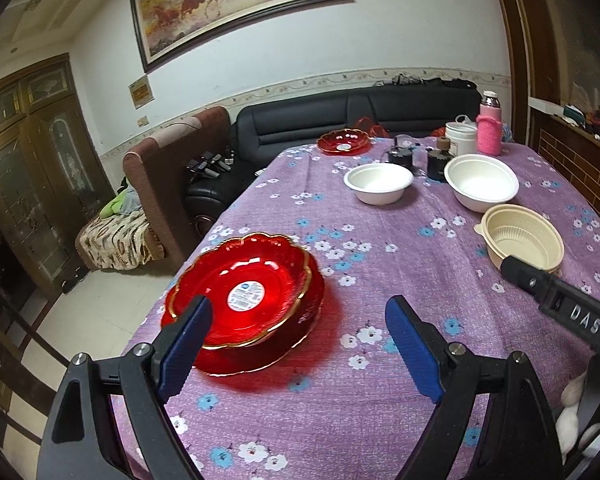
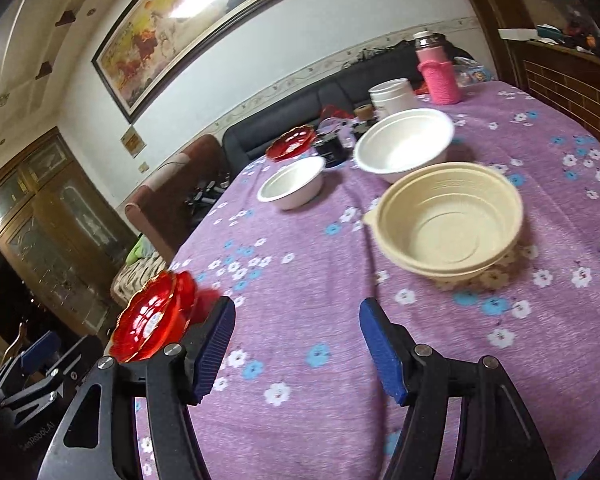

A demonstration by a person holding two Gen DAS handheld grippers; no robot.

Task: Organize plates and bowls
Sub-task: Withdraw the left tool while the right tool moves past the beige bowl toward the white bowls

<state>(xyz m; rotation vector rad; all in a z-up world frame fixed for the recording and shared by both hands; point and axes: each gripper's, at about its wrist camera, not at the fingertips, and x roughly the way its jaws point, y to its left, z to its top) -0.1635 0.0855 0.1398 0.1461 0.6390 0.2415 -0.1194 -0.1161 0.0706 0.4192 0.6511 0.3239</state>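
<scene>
Two red glass plates (image 1: 244, 300) lie stacked at the table's near left corner; they also show in the right wrist view (image 2: 152, 320). A third red plate (image 1: 343, 141) sits at the far edge. Two white bowls, a small one (image 1: 378, 182) and a larger one (image 1: 481, 182), stand mid-table. A beige bowl (image 1: 520, 238) stands nearer on the right, large in the right wrist view (image 2: 448, 220). My left gripper (image 1: 300, 316) is open and empty, just right of the stack. My right gripper (image 2: 296, 316) is open and empty, short of the beige bowl.
The table has a purple flowered cloth (image 1: 380, 264). A pink bottle (image 1: 489, 128), a white tub (image 1: 461, 132) and dark jars (image 1: 438, 162) stand at the far end. A black sofa (image 1: 340, 116) and brown armchair (image 1: 168, 184) lie beyond the left edge.
</scene>
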